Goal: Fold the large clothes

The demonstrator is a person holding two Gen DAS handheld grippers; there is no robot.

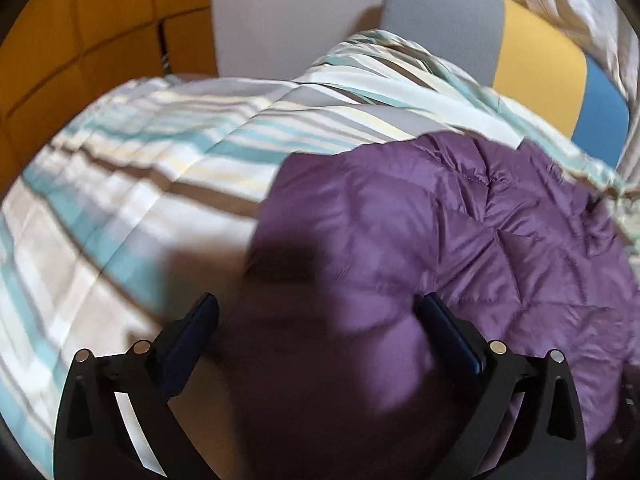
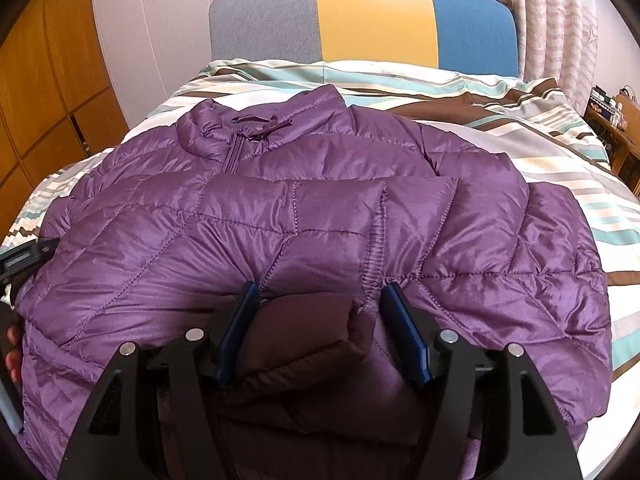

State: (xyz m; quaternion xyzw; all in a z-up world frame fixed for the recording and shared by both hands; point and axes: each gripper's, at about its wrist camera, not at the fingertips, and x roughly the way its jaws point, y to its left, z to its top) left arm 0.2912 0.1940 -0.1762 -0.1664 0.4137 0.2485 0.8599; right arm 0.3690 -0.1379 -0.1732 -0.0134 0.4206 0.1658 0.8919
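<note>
The purple quilted puffer jacket looks light, soft and springy, with a glossy shell that will likely slip against itself and puff back open after a fold, so it is best taken by a gathered edge, hem or cuff rather than a flat panel. It lies spread across the bed with the striped white, teal and brown duvet, collar and zip at the far side, a sleeve folded across the chest, its diamond stitching catching the light. The right tongs stand part-open around a bunched darker fold at the near edge, though whether they pinch it I cannot tell. The left tongs gape wide over the jacket's left edge, holding nothing.
</note>
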